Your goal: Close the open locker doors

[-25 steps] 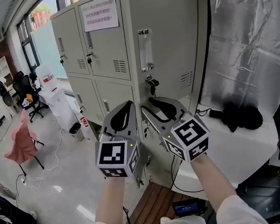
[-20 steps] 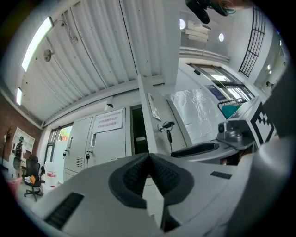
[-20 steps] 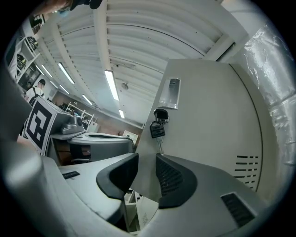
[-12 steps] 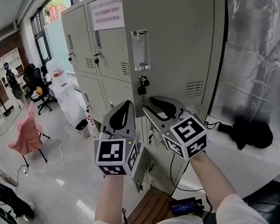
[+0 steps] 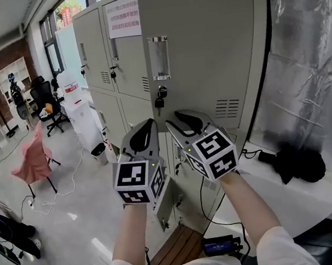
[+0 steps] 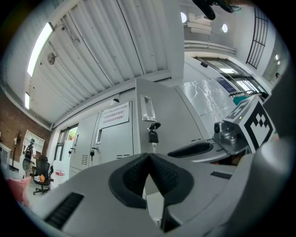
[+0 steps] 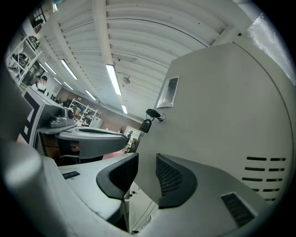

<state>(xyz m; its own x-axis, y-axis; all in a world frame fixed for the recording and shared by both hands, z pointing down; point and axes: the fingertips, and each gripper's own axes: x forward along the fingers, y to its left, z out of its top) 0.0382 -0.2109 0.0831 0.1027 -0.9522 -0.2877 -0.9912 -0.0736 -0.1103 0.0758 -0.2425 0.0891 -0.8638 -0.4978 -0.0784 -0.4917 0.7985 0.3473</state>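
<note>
Left gripper (image 5: pixel 151 123): ribbed black jaws pressing together, empty.
Right gripper (image 5: pixel 172 120): jaws standing narrowly apart.
Locker door (image 5: pixel 215 45): grey metal, hanging open.

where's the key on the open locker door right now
In the head view, the key hangs from the lock near the left edge of the open locker door, just below the clear label holder.

Right ahead: big open locker door (image 5: pixel 204 52) blocks the way fwd, w/ a key (image 5: pixel 160 95) sticking out of its face. Below it, small low door (image 5: pixel 166 202) hangs open too. Left side: wide floor (image 5: pixel 59 244), lots of room; chair (image 5: pixel 31 166) w/ pink cloth is far off. Right side: white table (image 5: pixel 295 203) & silver sheet (image 5: pixel 316 80) close it in.
</note>
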